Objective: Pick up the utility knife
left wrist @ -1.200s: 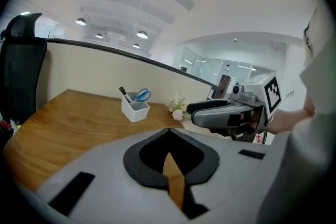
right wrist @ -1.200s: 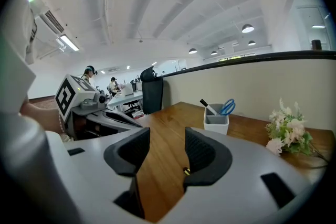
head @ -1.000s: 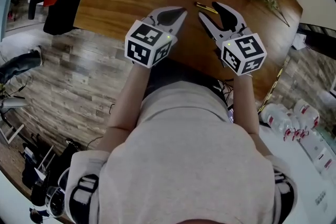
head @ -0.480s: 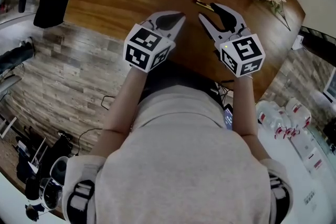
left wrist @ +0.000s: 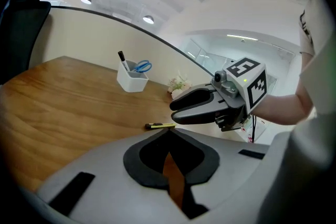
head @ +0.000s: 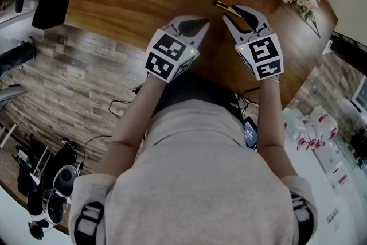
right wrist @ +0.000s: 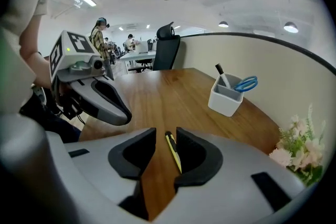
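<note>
Yellow utility knife [right wrist: 172, 150] sits between the right tool's [right wrist: 166, 138] half-open, closing jaws.

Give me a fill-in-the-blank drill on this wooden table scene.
1. The slim yellow-and-black utility knife lies between the jaws of the ____ gripper.
2. The blue-handled scissors stand in the ____ plastic pen holder.
3. The left gripper, jaws together, holds ____.
Missing words: right; white; nothing. The right gripper is closing its jaws.

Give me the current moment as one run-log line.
right gripper: jaws closing, utility knife between them, not yet clamped | utility knife: flat on wooden table | left gripper: shut, empty
</note>
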`<state>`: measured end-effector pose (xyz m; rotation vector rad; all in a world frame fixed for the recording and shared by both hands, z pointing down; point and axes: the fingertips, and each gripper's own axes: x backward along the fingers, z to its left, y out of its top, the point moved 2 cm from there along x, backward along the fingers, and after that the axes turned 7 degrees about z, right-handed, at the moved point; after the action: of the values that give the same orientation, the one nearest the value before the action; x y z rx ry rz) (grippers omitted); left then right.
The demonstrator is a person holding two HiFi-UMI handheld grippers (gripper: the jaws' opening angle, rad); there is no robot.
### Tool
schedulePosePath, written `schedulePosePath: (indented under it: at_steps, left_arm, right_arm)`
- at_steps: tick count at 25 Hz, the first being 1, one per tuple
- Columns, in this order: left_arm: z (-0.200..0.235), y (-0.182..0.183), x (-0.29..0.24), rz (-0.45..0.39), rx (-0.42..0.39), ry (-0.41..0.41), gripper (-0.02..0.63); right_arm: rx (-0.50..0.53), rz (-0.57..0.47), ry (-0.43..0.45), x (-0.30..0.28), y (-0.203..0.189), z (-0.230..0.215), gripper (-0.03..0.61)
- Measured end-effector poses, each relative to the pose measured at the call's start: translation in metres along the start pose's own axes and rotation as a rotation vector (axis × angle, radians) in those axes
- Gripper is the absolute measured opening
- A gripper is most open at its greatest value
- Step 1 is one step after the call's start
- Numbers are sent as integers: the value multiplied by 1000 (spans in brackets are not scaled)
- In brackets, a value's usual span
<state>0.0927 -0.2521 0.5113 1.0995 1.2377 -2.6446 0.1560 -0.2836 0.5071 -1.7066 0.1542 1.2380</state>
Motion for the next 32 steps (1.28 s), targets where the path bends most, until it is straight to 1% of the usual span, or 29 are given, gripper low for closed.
schedulePosePath:
  at_steps: [5,12,18,22,27,32]
  left_arm:
    - [4,-3,-8,22,3,-11,15]
    - [13,-3,-16,36,12,-14,15]
    - [17,-4,-20,42,21,-17,15]
    - [19,-4,-20,45,13,-18,15]
    - [19,-6,-22,59,-12,-15,15]
    - [19,-5,-22,59,-13,-12,15]
  right_arm:
    - [74,87,34,-21,-14,1,127]
    - [141,156,30,-41,-21,-9,127]
    - [163,204,57,-51,-29,-12,127]
    - [177,237,61,-55,-33,-14,106]
    - [180,245,86,-57,-36,-10,71]
    - [172,259,81,-56,-36,-11,69]
